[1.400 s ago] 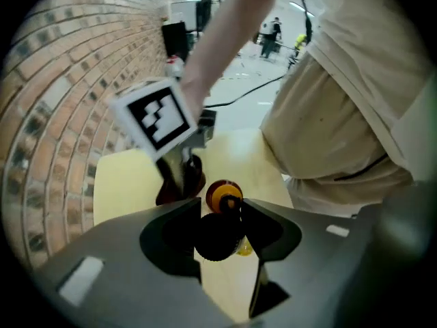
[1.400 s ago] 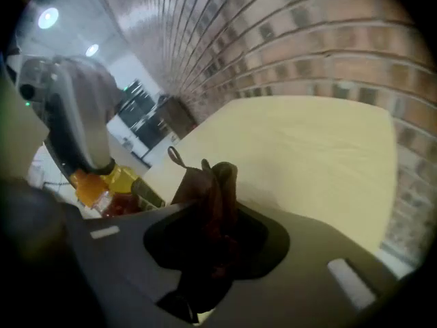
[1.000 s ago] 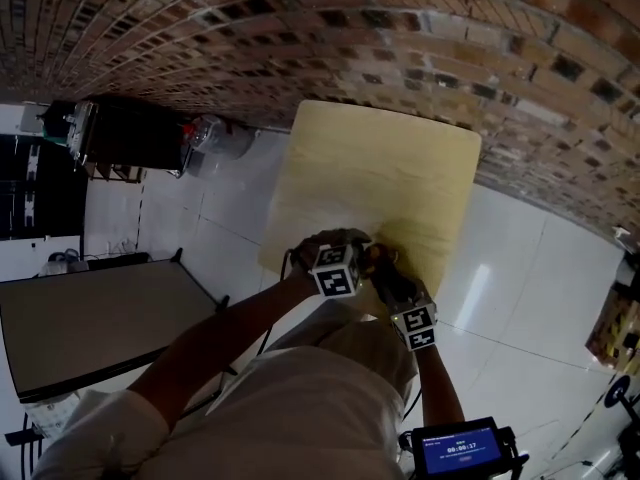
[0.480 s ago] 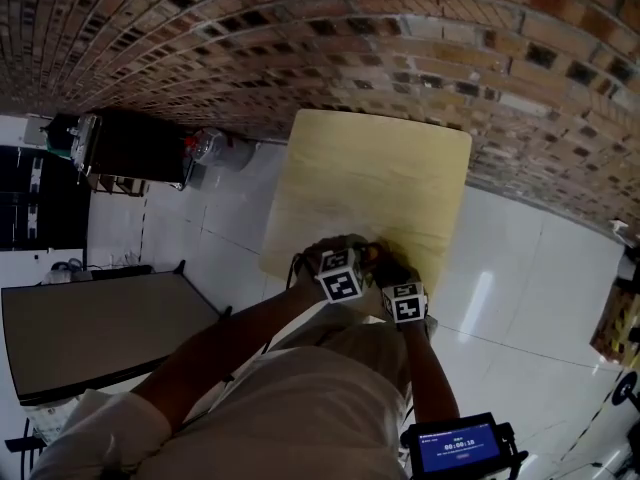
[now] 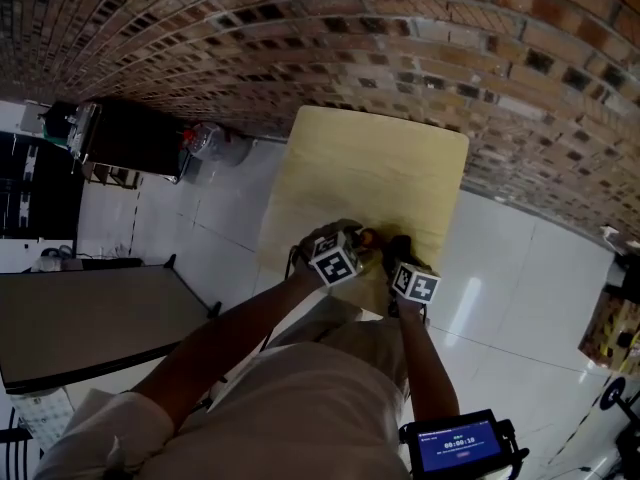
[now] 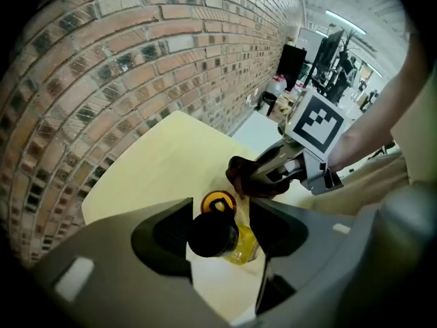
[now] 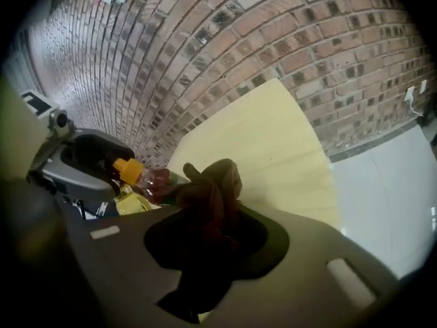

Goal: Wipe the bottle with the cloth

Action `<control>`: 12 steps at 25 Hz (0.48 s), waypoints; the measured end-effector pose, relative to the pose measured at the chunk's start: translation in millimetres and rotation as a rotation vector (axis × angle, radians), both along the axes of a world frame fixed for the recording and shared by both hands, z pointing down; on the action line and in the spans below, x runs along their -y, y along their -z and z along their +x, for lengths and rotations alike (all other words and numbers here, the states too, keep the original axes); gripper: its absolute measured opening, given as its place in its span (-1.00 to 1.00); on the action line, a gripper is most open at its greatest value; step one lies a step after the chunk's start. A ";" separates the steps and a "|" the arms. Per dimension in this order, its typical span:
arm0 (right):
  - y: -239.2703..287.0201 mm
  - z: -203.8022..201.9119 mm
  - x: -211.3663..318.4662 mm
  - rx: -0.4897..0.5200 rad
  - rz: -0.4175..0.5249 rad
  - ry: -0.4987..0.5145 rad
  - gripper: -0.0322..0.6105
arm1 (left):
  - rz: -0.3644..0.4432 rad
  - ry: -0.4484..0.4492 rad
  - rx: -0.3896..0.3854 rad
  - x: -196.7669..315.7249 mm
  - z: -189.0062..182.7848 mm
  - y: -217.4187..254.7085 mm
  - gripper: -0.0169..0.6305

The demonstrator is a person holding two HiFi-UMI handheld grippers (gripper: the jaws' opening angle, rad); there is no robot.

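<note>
Right gripper (image 7: 207, 238) shifted; only gripper views show it clamping the cloth (image 7: 213, 183).

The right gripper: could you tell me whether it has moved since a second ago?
Yes. The right gripper has shifted up the head view, farther in over the table, toward the brick wall.

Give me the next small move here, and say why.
Likely close the left gripper onto the bottle first: its jaws have just been opening and stand apart around it, not pressing. The right gripper holds the bunched cloth right beside the bottle, so a rub now could tip it.
</note>
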State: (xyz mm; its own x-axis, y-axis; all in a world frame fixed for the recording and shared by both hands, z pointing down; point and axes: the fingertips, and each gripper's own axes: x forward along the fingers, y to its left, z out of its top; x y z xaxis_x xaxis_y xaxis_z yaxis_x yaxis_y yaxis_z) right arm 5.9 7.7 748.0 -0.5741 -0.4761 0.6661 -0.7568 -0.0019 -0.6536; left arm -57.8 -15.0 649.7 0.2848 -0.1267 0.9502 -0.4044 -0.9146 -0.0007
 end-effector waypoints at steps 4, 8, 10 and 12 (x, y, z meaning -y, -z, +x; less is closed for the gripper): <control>24.8 17.9 -10.3 0.012 0.061 -0.002 -0.60 | 0.040 0.056 -0.062 1.4 -7.4 12.2 0.01; 56.3 45.7 -17.7 -0.019 0.112 -0.036 -0.60 | 0.079 0.114 -0.165 2.8 -11.8 31.5 0.01; 77.8 58.2 -19.7 -0.044 0.149 -0.050 -0.60 | 0.101 0.154 -0.237 3.7 -15.1 42.5 0.01; 100.4 61.1 -21.4 -0.070 0.198 -0.051 -0.60 | 0.114 0.187 -0.295 1.0 -25.7 52.6 0.01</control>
